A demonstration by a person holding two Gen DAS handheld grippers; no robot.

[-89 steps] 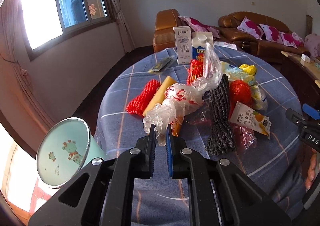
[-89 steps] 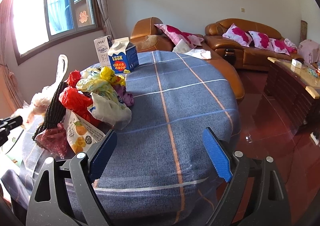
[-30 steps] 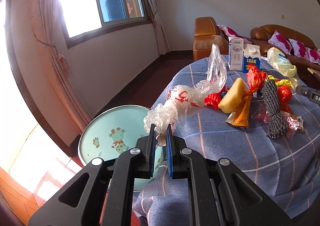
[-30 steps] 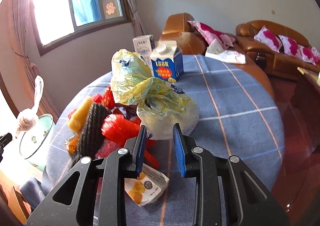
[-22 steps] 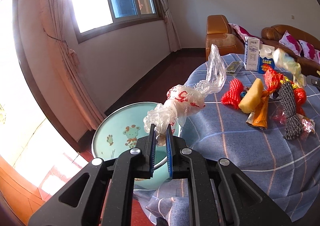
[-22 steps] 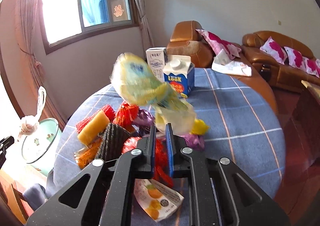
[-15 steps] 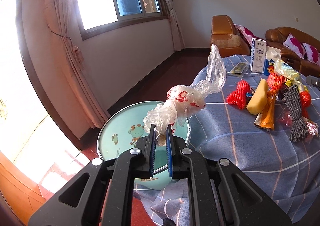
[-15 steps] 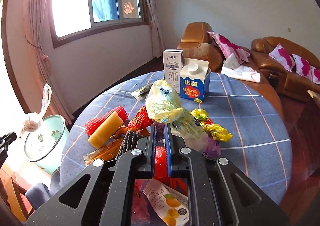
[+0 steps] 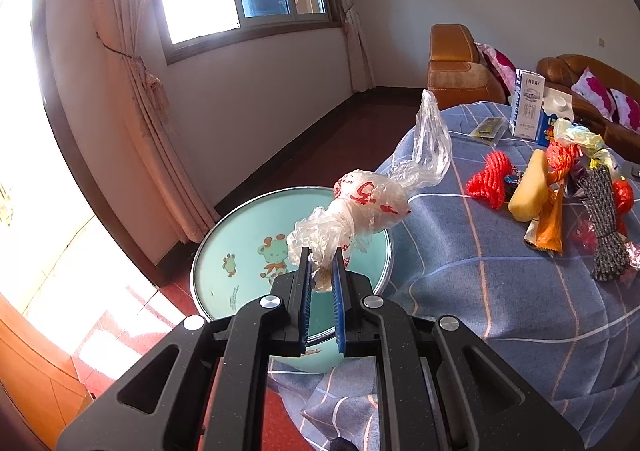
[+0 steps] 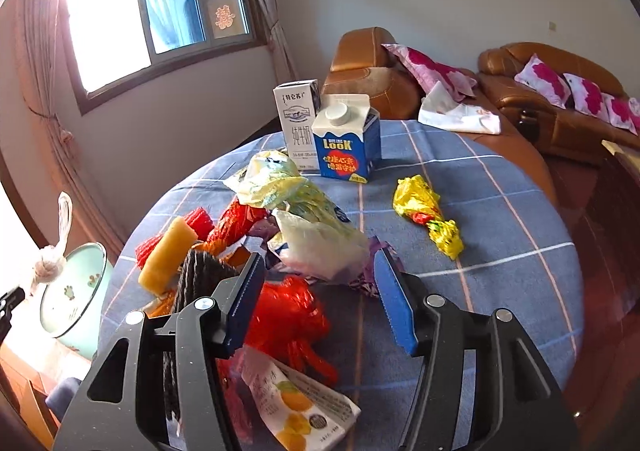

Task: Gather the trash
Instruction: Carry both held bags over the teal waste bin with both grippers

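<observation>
Domestic living room. Evidence: tan leather sofa (image 10: 560, 107) with pink floral cushions (image 10: 544, 81), curtained sliding window (image 10: 160, 7) bearing a red paper decoration (image 10: 224, 17), dark red glossy floor (image 9: 320, 155). Round table under blue checked cloth (image 10: 500, 219).

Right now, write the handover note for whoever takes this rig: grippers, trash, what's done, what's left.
Left hand-held gripper: shut on the clear plastic bag, held over the open teal bin beside the table; not yet dropped.
Right hand-held gripper: open, holding nothing, above the trash pile, with the white and yellow-green bag just ahead of its fingers.
Left on the table: that bag, yellow wrapper, red netting, yellow foam piece, black mesh, orange-print sachet, two cartons.
Next: release into the bin, then clear the rest.
</observation>
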